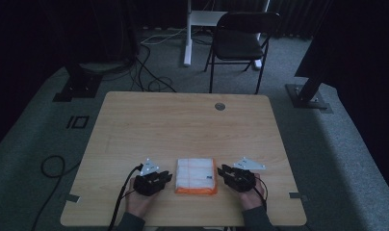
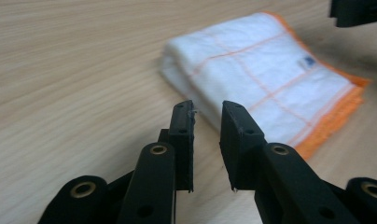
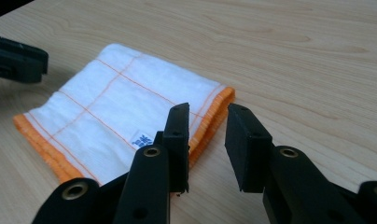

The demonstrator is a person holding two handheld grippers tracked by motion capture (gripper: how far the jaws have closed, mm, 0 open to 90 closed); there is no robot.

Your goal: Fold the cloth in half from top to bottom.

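Left tool (image 1: 164, 177): low over the desk just left of the cloth, jaws apart with a narrow gap and nothing between them; in the left gripper view they point at the cloth's near folded edge.
Right tool (image 1: 223, 171): just right of the cloth, jaws apart, nothing clamped; in the right gripper view the orange hem lies in front of them.
Cloth (image 1: 197, 175): white, folded square, orange lines and orange hem, small blue label; lies flat near the desk's front edge, between the two tools.
Desk (image 1: 183, 120): pale wood.
Chair (image 1: 240, 38): black, folding, on the floor beyond the desk.
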